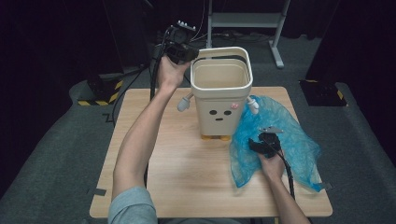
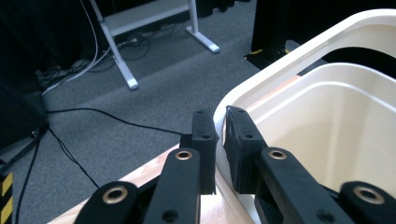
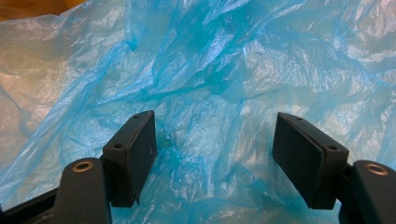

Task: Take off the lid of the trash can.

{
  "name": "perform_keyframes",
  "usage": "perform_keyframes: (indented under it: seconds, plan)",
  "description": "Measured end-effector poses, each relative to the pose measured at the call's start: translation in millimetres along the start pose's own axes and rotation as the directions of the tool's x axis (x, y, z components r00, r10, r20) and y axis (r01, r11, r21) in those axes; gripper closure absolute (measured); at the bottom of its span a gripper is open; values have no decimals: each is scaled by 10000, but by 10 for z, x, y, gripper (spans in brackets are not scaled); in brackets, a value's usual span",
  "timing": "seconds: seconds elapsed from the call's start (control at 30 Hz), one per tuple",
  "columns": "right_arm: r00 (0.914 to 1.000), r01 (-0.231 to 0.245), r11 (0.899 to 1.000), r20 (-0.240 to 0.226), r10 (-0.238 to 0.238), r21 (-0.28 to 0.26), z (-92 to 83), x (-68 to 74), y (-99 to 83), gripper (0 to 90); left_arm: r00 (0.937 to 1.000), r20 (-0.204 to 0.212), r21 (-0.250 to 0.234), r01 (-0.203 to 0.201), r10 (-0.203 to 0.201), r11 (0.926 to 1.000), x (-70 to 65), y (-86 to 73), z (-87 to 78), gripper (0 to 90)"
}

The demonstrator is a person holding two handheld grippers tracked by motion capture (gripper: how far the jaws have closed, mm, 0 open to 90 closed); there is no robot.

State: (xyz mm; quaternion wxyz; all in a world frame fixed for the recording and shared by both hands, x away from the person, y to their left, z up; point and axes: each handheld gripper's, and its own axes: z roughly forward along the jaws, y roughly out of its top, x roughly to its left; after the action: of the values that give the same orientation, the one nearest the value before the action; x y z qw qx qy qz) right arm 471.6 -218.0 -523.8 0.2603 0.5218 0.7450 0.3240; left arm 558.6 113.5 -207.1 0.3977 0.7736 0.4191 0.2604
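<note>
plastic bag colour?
Translucent blue; the plastic bag shows best in the right gripper view.

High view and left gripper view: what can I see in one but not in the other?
High view alone: the cream plastic bin's painted face and little arms, the crumpled blue plastic bag on the wooden table, and the right gripper over that bag. Left gripper view alone: the left gripper's black jaws up close, one outside and one inside the bin's rim, pinching it. Both share the bin's hollow inside, the grey carpet floor, the white metal stand and a strip of tabletop.
</note>
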Motion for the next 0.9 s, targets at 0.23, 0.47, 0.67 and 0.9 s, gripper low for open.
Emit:
perform_keyframes:
  seconds: [0.23, 0.47, 0.67, 0.9]
  plan:
    - [10000, -9, 10000, 11, 9, 0, 2, 2, 1, 301, 10000, 19, 1, 62, -62, 10000, 51, -4, -81, 824]
    - [10000, -16, 10000, 13, 16, 5, 2, 1, 2, 300, 10000, -54, 24, 74, -74, 10000, 112, -24, -123, 824]
    - [10000, -33, 10000, -8, 33, 16, 2, -1, 2, 300, 9997, -87, 61, 209, -209, 9998, 172, -79, -155, 824]
    - [10000, -57, 10000, -31, 57, 31, 4, -4, 5, 308, 9995, -220, 55, 205, -204, 9998, 214, -114, -251, 824]
